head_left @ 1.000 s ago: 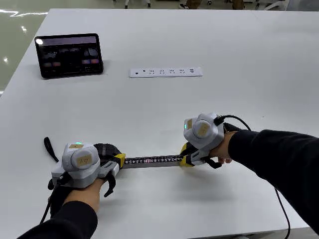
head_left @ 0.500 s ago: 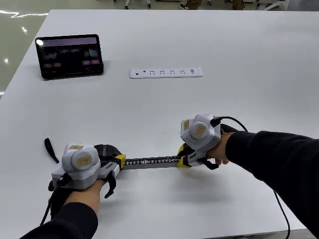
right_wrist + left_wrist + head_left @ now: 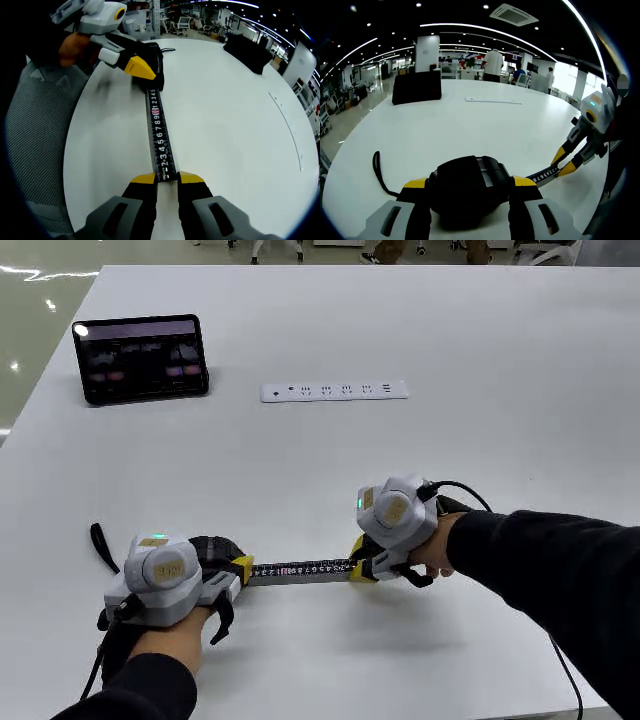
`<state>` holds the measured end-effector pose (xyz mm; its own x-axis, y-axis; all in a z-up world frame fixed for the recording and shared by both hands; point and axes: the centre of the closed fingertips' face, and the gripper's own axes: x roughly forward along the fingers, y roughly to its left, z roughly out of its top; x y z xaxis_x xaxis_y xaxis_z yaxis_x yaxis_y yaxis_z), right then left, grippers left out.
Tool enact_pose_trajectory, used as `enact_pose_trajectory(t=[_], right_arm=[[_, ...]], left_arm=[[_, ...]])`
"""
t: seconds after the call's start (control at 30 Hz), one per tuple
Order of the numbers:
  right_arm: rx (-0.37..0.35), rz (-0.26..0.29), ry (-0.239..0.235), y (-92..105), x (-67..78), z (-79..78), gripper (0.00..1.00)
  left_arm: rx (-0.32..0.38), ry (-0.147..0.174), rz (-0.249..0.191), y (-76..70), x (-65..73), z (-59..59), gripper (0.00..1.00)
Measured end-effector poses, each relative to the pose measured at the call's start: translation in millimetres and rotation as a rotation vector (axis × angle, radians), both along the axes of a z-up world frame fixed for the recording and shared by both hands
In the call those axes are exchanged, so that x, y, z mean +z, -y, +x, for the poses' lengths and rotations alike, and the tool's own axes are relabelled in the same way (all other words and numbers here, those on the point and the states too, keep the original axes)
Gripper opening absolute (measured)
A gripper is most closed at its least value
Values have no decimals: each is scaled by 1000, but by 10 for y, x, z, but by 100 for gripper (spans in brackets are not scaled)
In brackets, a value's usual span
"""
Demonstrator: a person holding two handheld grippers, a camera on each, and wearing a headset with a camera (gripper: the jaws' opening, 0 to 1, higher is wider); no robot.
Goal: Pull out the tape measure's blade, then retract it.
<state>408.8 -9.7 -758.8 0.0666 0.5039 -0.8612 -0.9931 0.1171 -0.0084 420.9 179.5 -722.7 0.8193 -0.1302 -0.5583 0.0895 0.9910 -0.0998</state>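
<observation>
Left gripper [image 3: 235, 575] clamping black tape measure case [image 3: 470, 187] on table [image 3: 450, 360]; right gripper [image 3: 167, 177] jaws pinching blade [image 3: 157, 125] tip, short length lying between them. Pull-out seemingly done; next calling for easing tip back toward case, slowly

Big white counter [image 3: 480, 360] here: dark tablet [image 3: 141, 357] propped up far left, white power strip [image 3: 334, 391] mid-back, tape measure [image 3: 215, 546] with blade [image 3: 300, 569] lying flat up front.

Large open-plan office or lab hall, long ceiling light strips [image 3: 470, 26], recessed air-conditioning unit [image 3: 513, 14], people [image 3: 493, 64] standing among distant desks, office chairs [image 3: 176, 24], glossy floor [image 3: 30, 310], broad white table [image 3: 480, 360] carrying a power strip [image 3: 334, 391] and tablet [image 3: 141, 356]
</observation>
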Motion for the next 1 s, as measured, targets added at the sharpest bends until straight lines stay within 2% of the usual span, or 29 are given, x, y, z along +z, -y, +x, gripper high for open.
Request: enact_pose_trajectory(t=[0.27, 0.5, 1.0], right_arm=[[11, 4, 2, -51, -4, -7, 11], [-10, 18, -11, -112, -9, -10, 11], [2, 29, -2, -257, -19, -19, 11]], left_arm=[[2, -1, -3, -1, -2, -7, 59], [1, 0, -6, 0, -3, -7, 59], [2, -2, -12, 0, -1, -8, 59]])
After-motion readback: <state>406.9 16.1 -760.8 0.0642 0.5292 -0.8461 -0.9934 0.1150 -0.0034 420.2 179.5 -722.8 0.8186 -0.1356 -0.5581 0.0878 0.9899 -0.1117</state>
